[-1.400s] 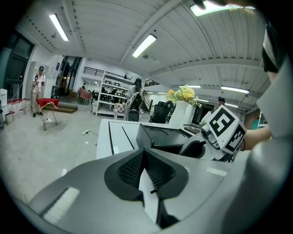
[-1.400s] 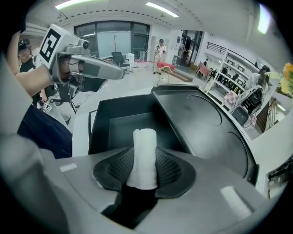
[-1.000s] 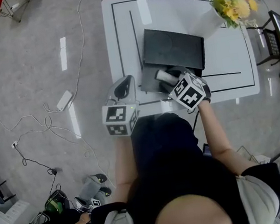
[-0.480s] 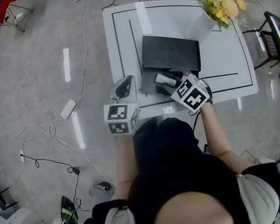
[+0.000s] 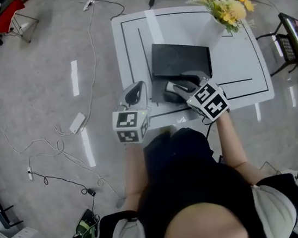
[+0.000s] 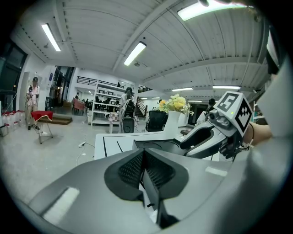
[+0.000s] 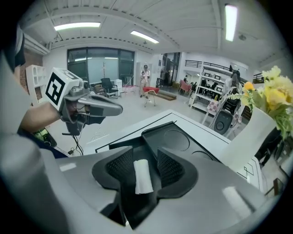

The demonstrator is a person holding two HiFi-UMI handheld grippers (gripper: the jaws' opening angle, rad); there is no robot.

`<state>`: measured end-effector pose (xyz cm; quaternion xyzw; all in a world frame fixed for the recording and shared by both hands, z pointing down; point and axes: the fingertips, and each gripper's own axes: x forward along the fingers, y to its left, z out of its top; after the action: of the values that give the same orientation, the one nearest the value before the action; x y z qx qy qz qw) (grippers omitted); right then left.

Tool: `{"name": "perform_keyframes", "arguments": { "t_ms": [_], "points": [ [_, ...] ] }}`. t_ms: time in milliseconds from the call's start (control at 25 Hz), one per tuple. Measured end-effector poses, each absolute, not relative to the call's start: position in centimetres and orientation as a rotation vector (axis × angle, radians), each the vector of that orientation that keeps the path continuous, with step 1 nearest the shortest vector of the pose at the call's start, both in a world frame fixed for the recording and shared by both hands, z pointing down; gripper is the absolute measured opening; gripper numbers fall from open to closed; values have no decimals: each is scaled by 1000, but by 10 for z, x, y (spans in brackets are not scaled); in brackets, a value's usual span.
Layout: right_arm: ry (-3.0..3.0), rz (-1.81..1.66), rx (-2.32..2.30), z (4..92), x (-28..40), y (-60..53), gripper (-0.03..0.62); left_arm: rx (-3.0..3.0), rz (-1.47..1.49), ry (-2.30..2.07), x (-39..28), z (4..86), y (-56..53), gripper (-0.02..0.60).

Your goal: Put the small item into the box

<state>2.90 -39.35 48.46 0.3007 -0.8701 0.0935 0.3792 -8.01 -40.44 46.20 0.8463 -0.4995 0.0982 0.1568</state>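
A small white roll lies in the open black box on the white table. My right gripper is lowered over the box's near part. Its jaws are closing with the roll between them. The pads stand a little clear of the roll on both sides. In the head view the gripper hides the roll. My left gripper is shut and empty, held at the table's near edge just left of the box. The left gripper view shows its pads pressed together.
A white vase of yellow flowers stands at the table's far right corner. A power strip and cables lie on the floor to the left. A dark device sits beyond the table's right edge.
My right gripper has moved forward and down over the white roll, which now lies between its jaws and is hidden in the head view. The left gripper has hardly moved.
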Motion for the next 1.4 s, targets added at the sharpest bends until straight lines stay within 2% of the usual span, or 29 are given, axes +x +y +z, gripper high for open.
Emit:
{"name": "perform_keyframes", "arguments": {
  "t_ms": [400, 600, 760, 1400],
  "points": [
    [-2385, 358, 1145, 434, 67, -417, 138, 2493, 250, -1398, -63, 445, -418, 11],
    [-2413, 371, 1409, 407, 102, -428, 81, 2522, 244, -1368, -49, 438, -421, 11],
    [-2400, 337, 1571, 394, 125, -430, 4, 2531, 241, -1361, -43, 437, -422, 11],
    [-2341, 425, 1643, 416, 156, -416, 0, 2508, 213, -1374, -40, 438, -424, 11]
  ]
}}
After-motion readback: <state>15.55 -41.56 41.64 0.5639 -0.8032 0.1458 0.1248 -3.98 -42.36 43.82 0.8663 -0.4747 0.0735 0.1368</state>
